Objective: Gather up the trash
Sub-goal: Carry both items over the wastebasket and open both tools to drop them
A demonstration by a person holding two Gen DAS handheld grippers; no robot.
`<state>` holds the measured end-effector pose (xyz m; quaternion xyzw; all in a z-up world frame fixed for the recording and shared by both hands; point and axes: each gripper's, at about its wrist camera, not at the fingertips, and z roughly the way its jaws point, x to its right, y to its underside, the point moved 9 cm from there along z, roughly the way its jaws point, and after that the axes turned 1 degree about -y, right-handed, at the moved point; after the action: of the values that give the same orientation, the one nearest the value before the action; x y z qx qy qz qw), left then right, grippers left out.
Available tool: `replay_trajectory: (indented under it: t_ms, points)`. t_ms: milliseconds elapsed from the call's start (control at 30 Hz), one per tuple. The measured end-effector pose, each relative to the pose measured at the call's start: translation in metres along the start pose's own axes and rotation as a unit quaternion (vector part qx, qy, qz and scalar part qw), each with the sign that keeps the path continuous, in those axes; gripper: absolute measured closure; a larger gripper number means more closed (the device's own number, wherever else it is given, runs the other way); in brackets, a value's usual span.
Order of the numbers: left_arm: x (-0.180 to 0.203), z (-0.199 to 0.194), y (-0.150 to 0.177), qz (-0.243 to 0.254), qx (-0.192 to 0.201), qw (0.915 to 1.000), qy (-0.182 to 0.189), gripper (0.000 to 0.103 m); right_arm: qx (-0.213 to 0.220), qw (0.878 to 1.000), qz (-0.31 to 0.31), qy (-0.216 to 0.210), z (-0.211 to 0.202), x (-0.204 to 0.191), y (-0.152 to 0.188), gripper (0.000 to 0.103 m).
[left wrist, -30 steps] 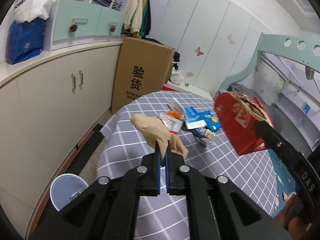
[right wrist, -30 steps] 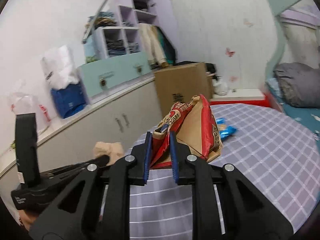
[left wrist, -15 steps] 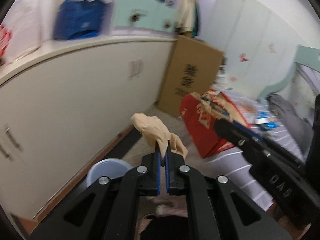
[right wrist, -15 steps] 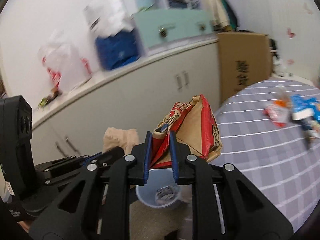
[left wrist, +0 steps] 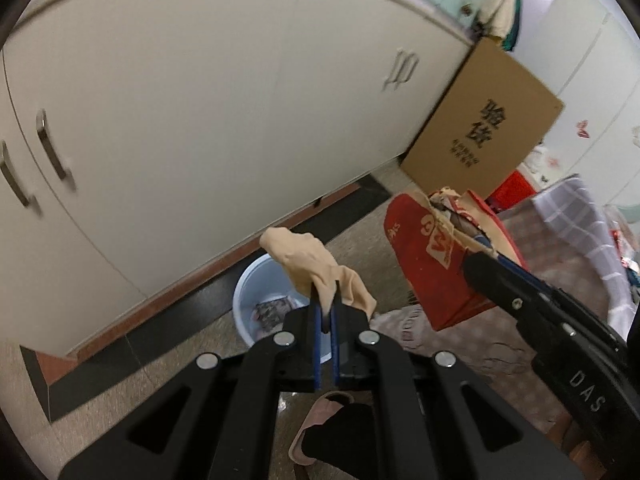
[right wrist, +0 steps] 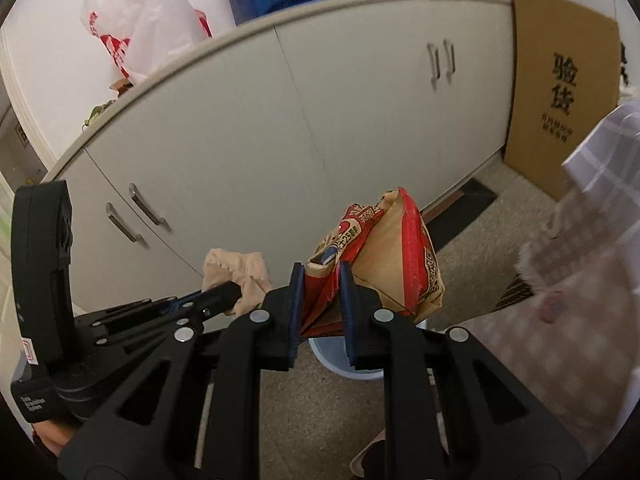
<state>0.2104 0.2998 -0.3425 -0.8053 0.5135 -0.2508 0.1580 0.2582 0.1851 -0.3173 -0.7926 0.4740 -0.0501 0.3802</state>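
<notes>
The left gripper, clenched on a limp beige stocking, hangs above the pale blue bin; released off-centre, the cloth could catch the rim. The right gripper clamps a red snack bag whose bulk may tip the bin. Bare speckled floor runs along white cabinets, a cardboard box to the right.

The pale blue bin stands on the floor near the dark base strip of the cabinet, its mouth open from above, with some trash lying in the bottom. The cardboard box leans against the cabinet well to the bin's right, and the checked tablecloth hangs down on the right side. Between cabinet and cloth the speckled floor lies open, save for a slipper near the lower edge.
</notes>
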Motion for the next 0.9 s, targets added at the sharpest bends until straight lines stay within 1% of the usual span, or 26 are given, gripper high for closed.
replay_trajectory:
  t_ms: [100, 133, 167, 200, 233, 300, 367, 533, 833, 900]
  points:
    - [-0.016, 0.014, 0.002, -0.012, -0.010, 0.9998, -0.012, 0.099, -0.015, 1.000, -0.004, -0.012, 0.024, -0.001, 0.000, 0.085]
    - [-0.023, 0.020, 0.002, -0.014, -0.013, 0.9996, -0.021, 0.099, -0.018, 1.000, -0.003, -0.017, 0.033, 0.000, 0.000, 0.082]
    - [-0.025, 0.025, 0.005, -0.017, -0.016, 0.9995, -0.024, 0.099, -0.017, 1.000, -0.001, -0.020, 0.041, 0.002, -0.001, 0.082]
    - [-0.028, 0.029, 0.005, -0.021, -0.019, 0.9993, -0.024, 0.099, -0.023, 1.000, -0.001, -0.019, 0.050, 0.005, 0.000, 0.078]
    - [-0.031, 0.034, 0.006, -0.026, -0.024, 0.9991, -0.025, 0.099, -0.031, 0.999, 0.004, -0.019, 0.058, 0.010, 0.003, 0.067]
    - [-0.036, 0.043, 0.010, -0.028, -0.035, 0.9986, -0.029, 0.099, -0.034, 0.999, 0.022, -0.013, 0.069, 0.021, 0.005, 0.055]
    - [-0.035, 0.049, 0.015, -0.028, -0.042, 0.9983, -0.029, 0.099, -0.042, 0.999, 0.031, 0.001, 0.075, 0.032, 0.013, 0.055]
    - [-0.030, 0.062, 0.020, -0.027, -0.053, 0.9979, -0.025, 0.099, -0.045, 0.998, 0.030, 0.021, 0.070, 0.040, 0.025, 0.054]
    - [-0.007, 0.070, 0.021, -0.011, -0.059, 0.9981, -0.016, 0.099, -0.021, 0.999, 0.018, 0.038, 0.051, 0.037, 0.021, 0.048]
    - [-0.006, 0.068, 0.019, -0.007, -0.059, 0.9981, -0.014, 0.099, -0.009, 0.999, 0.007, 0.051, 0.045, 0.036, 0.017, 0.047]
